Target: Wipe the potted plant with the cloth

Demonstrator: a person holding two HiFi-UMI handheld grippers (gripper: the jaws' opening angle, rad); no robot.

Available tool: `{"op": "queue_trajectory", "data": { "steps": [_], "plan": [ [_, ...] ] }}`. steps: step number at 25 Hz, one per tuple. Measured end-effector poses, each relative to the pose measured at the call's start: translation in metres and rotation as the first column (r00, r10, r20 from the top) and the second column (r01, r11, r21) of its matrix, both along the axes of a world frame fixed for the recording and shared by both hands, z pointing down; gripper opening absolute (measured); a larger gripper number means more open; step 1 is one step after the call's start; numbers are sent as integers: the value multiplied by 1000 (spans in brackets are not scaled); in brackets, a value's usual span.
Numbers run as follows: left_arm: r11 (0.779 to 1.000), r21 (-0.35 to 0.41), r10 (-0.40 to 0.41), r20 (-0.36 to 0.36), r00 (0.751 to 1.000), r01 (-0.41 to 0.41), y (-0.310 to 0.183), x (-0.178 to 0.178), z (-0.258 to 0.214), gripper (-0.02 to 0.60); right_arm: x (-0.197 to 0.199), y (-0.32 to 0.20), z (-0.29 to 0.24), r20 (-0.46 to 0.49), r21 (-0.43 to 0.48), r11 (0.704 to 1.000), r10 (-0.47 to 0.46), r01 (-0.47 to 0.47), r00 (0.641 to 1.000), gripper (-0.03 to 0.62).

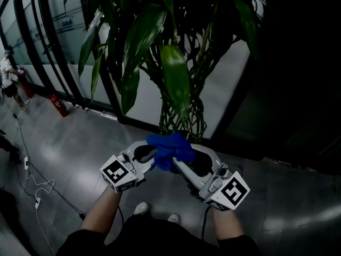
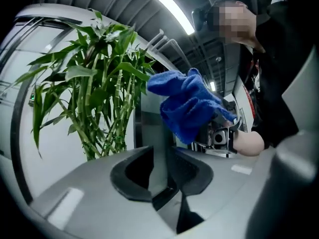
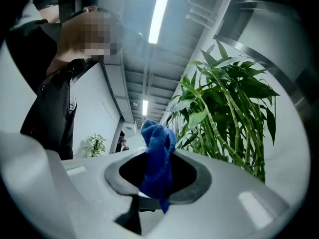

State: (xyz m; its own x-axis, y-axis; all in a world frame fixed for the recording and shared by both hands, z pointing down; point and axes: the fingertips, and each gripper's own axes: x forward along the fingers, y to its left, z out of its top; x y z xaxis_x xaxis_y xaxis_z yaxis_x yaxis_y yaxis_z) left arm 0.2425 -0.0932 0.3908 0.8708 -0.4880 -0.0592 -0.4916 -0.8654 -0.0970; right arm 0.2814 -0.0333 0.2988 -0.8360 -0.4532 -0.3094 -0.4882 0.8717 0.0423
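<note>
The potted plant (image 1: 176, 73) rises straight ahead with long green leaves and bunched bamboo-like stems; its pot is hidden behind the grippers. A blue cloth (image 1: 170, 149) is bunched low in front of the stems. My right gripper (image 1: 184, 161) is shut on the cloth (image 3: 157, 158), which pokes up from between its jaws, with the plant (image 3: 229, 113) to its right. My left gripper (image 1: 149, 152) is just left of the cloth (image 2: 187, 106), a narrow gap between its jaws and nothing in them (image 2: 160, 158). The plant (image 2: 99, 93) stands to that gripper's left.
A glass wall with dark frames (image 1: 32, 36) runs behind the plant. A red fire extinguisher (image 1: 58, 104) stands at its foot and a person (image 1: 8, 73) is at the far left. Cables (image 1: 37, 185) trail over the grey floor at the left. My shoes (image 1: 141, 208) show below.
</note>
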Motion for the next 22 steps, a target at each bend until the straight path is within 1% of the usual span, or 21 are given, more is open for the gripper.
{"op": "queue_trajectory", "data": {
  "steps": [3, 6, 8, 11, 13, 16, 19, 22],
  "plan": [
    [999, -36, -29, -39, 999, 27, -4, -32, 13, 87, -15, 4, 5, 3, -2, 1000, 24, -24, 1000, 110],
    [1000, -18, -13, -27, 1000, 13, -13, -59, 19, 87, -35, 0, 2, 11, 21, 998, 66, -66, 998, 110],
    [1000, 2, 23, -18, 1000, -23, -18, -75, 17, 87, -57, -1, 0, 10, 22, 996, 91, -91, 996, 110],
    [995, 21, 96, -7, 995, -95, -23, -103, 12, 87, -96, -2, 3, -21, 4, 990, 138, -138, 990, 110],
    [991, 26, 134, -9, 991, -133, -30, -125, 9, 87, -120, -9, 5, -38, 5, 984, 177, -177, 983, 110],
    [984, 18, 178, -11, 984, -177, -42, -154, 5, 87, -149, -19, 6, -30, 5, 973, 231, -231, 972, 110],
    [968, 15, 251, -8, 968, -251, -49, -165, 6, 87, -166, -22, 5, -15, 11, 952, 307, -307, 952, 110],
    [950, 28, 311, 4, 951, -311, -49, -168, 7, 87, -178, -21, 0, -16, 11, 938, 346, -346, 938, 110]
  ]
}}
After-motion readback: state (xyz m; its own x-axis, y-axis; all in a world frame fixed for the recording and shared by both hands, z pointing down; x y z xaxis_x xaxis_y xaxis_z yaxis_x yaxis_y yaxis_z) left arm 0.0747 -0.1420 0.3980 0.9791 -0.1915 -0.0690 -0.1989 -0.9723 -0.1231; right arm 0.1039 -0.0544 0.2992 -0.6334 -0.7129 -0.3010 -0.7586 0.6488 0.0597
